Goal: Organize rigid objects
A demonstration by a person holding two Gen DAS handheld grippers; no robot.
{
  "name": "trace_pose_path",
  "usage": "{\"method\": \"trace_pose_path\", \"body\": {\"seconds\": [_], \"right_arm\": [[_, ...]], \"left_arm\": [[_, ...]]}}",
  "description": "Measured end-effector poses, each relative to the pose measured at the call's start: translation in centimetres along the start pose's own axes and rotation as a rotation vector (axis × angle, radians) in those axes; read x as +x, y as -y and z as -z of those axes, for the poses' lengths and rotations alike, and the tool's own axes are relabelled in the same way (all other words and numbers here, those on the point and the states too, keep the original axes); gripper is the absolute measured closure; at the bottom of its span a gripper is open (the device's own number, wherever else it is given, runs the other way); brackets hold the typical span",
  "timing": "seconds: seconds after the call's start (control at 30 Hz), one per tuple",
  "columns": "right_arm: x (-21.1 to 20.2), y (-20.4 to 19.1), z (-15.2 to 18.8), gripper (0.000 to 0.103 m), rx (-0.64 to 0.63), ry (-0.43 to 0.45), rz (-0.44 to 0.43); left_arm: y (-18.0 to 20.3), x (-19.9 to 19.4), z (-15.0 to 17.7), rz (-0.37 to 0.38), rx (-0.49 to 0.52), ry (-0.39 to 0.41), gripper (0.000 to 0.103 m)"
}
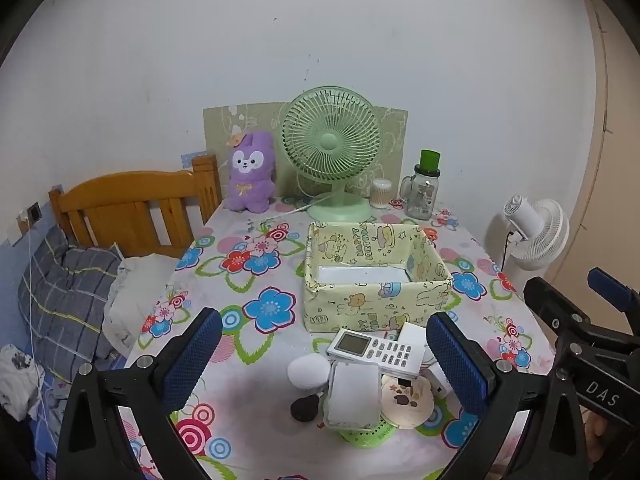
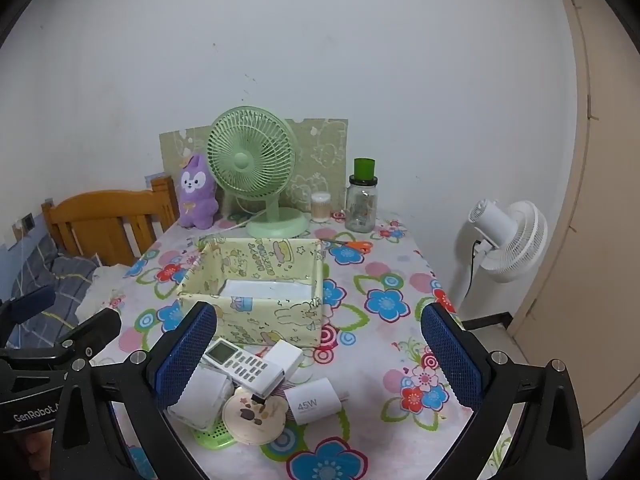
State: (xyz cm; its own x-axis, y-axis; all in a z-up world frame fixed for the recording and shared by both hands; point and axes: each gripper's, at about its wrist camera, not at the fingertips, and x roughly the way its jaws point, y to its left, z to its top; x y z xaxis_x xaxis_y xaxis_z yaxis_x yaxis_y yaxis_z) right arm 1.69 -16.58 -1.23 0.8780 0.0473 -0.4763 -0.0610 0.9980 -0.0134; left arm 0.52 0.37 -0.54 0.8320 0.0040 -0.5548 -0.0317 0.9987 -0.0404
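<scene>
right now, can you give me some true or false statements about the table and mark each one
1. The yellow box holds the remote. False: the remote lies outside, on the pile of small things in front of it.
2. Both tongs, left and right, are open and hold nothing. True.
3. The purple plush stands beside the green fan. True.
4. The white charger marked 45W sits on top of the remote. False: it lies on the tablecloth, off to the side of it.
5. Orange-handled scissors lie behind the box. True.
</scene>
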Motion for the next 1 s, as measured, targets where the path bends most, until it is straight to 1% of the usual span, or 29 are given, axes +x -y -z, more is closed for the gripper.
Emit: {"method": "trace_pose_path", "body": {"seconds": [0.17,0.6,1.0], "right_arm": [[0.05,0.04,-0.08,0.000,0.001,-0.002,-0.001],[-0.33,0.21,0.17,0.000,0.007,-0.002,0.016],[-0.39,0.40,-0.09,0.000,0.006,-0.006,0.029]], "left_arm": [[0.01,0.10,0.15,-0.018,-0.007,-0.016,0.000],[0.33,-0.42,-0.01,0.008,-0.003,-0.005,0.000],[0.61,-0.36,0.08,-0.002,-0.001,-0.011,0.000]]}}
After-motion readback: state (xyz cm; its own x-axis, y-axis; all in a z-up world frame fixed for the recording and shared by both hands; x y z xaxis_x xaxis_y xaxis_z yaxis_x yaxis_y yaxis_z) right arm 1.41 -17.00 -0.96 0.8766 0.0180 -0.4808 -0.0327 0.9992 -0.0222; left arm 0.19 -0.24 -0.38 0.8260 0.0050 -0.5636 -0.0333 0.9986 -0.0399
